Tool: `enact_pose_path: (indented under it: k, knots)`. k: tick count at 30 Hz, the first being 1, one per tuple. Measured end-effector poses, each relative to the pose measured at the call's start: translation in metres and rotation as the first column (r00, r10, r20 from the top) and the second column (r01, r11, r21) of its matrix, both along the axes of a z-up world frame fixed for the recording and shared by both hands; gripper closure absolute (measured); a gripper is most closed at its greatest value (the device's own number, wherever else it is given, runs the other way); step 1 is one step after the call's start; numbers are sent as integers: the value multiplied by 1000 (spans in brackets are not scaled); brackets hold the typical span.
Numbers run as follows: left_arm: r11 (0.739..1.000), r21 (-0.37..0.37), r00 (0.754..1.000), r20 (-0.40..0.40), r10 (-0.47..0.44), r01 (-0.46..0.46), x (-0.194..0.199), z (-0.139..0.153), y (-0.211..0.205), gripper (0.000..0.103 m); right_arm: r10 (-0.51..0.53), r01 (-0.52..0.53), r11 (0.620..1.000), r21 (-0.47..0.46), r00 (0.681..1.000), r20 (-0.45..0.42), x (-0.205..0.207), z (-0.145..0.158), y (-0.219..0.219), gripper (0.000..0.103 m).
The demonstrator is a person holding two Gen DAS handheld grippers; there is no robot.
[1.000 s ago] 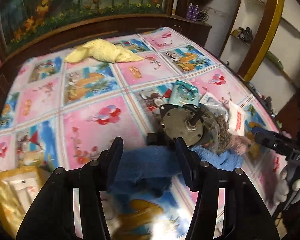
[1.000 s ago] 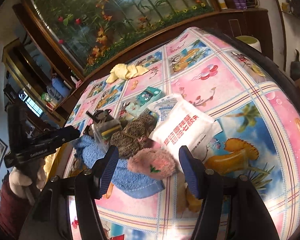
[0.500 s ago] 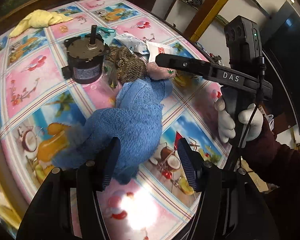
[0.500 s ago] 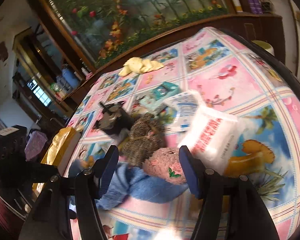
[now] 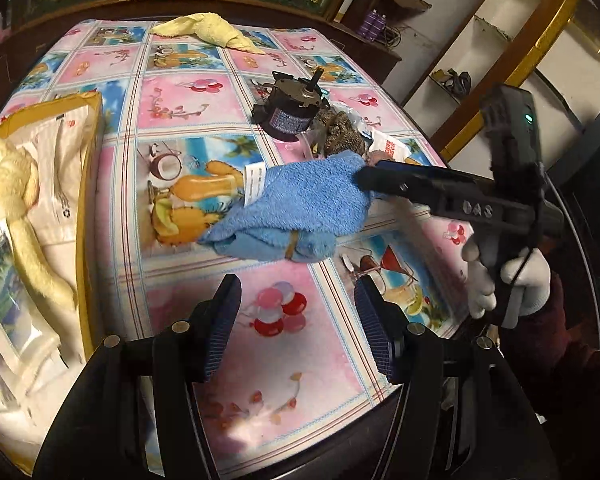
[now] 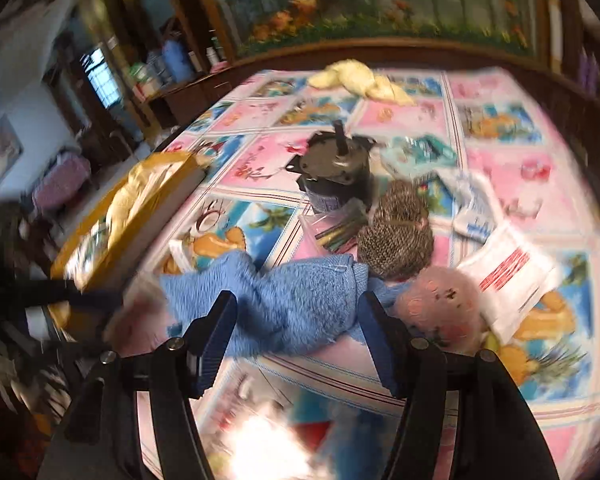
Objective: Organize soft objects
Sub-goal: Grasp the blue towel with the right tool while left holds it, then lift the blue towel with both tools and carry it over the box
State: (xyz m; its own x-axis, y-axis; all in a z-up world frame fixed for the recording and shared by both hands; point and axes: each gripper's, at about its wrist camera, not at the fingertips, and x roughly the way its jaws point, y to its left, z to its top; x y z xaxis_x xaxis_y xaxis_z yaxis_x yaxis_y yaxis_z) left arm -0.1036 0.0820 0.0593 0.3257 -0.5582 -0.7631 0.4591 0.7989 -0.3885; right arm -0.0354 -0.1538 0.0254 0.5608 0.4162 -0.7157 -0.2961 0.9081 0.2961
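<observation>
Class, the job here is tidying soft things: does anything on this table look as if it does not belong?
Yes: the black electric motor, a hard metal part with a shaft, stands among soft items, beside the brown knitted piece and behind the blue towel.

Domestic living room: cartoon-print tablecloth (image 5: 188, 112) on the table, landscape mural (image 6: 380, 4) behind it, cluttered wooden shelving (image 6: 168, 64) left of it.
</observation>
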Motion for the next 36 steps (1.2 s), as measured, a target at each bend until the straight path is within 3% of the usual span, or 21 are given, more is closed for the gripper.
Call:
enact_pose_path:
  k: [1,3,5,8,11,16,22,28,35,36]
  knots:
    - [1000,-21,1000,-7,8,-8,0,-3,1,44,-27,29,999,44,999,-32,9,-2,-2,40]
    - [998,-45,999,-14,33,-33,-1,-5,6,44,-86,87,995,43,996,-25,18,-2,4,39]
    - [997,-47,998,-21,56,-57,0,-5,8,44,-86,85,996,-27,996,-10,24,-7,20,38]
    - [997,-44,998,-5,64,-65,-4,0,11,44,-41,34,991,-128,998,-54,20,-22,32,38]
    - [998,-32,999,21,47,-47,-8,1,11,43,-23,13,990,-137,997,-70,-3,-24,11,38]
    - [1000,9,1000,8,14,-14,0,-9,-6,43,-144,121,965,-232,986,-85,-35,-27,-43,38]
    - [999,-19,999,-16,-40,40,2,-12,-39,43,-210,197,973,-123,972,-108,-58,-19,-92,37]
    - [986,-19,984,-64,-167,166,-9,-26,-103,43,-257,251,966,-67,960,-110,-68,-22,-102,37]
    - [977,89,980,0,-197,196,-8,-37,-151,44,-255,251,967,-51,960,-112,-64,-32,-98,36]
    - [977,84,981,1,-194,193,-7,-36,-151,51,-254,251,967,-46,961,-108,-64,-32,-98,37]
